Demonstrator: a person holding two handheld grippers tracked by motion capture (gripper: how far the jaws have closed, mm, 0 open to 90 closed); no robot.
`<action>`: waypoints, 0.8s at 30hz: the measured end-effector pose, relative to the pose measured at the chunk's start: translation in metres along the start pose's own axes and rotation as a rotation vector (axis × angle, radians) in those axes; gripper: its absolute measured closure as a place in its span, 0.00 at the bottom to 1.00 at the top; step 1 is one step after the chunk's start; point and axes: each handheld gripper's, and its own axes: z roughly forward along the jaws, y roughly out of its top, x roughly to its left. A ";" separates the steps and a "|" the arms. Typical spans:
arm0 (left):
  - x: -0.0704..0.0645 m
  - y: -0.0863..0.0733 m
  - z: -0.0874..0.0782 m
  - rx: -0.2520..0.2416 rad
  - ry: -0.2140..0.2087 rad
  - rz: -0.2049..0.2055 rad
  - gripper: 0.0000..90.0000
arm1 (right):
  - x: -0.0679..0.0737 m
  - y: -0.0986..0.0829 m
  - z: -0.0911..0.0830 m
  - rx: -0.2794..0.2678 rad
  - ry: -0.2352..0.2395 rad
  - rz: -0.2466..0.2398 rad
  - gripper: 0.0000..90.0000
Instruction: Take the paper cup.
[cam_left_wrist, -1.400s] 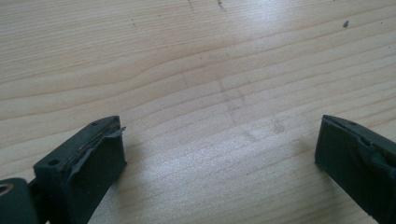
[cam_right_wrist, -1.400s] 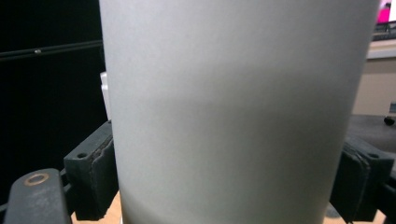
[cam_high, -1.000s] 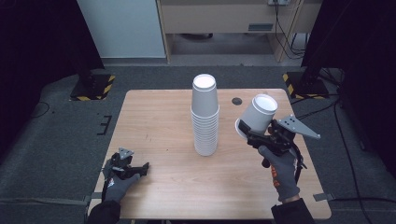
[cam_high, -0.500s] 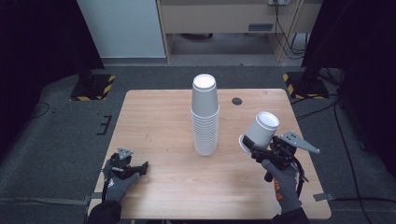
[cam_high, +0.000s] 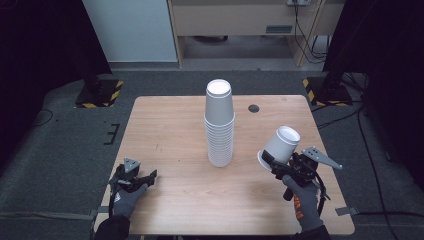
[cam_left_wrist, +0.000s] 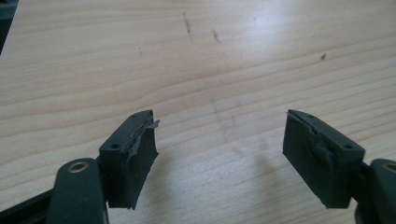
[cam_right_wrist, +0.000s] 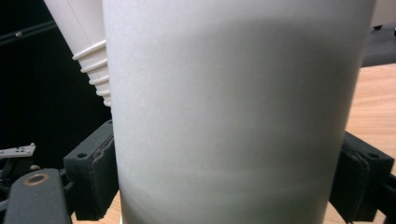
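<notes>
The worktop (cam_high: 170, 130) was pale wood with a plain grain, faintly scuffed, and carried a small dark disc (cam_high: 254, 108) near its far edge. It stood on grey carpet (cam_high: 60, 145), with yellow-and-black striped blocks (cam_high: 99, 95) off both far corners, a white panel (cam_high: 132, 30) and a cabinet (cam_high: 235, 17) behind, cables (cam_high: 305, 30) trailing there, and darkness to either side. A tall stack (cam_high: 219, 125) of white cups stood upside down at the middle. Near the right edge, the right gripper (cam_high: 274, 162) was clamped on one white cup (cam_high: 280, 146), tilted with its base up and its rim low at the worktop. At the near left corner the left gripper (cam_left_wrist: 219, 154) lay low over bare wood, jaws wide apart and holding nothing.
</notes>
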 end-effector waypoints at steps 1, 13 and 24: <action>-0.001 0.001 -0.002 -0.009 -0.007 0.002 0.29 | 0.000 0.000 0.000 0.000 0.000 0.000 0.15; -0.014 0.011 -0.016 -0.139 -0.072 0.043 0.36 | -0.012 -0.001 -0.005 -0.031 0.001 0.086 0.15; -0.031 0.017 -0.023 -0.196 -0.118 0.110 0.44 | -0.015 -0.004 -0.005 -0.034 -0.005 0.115 0.15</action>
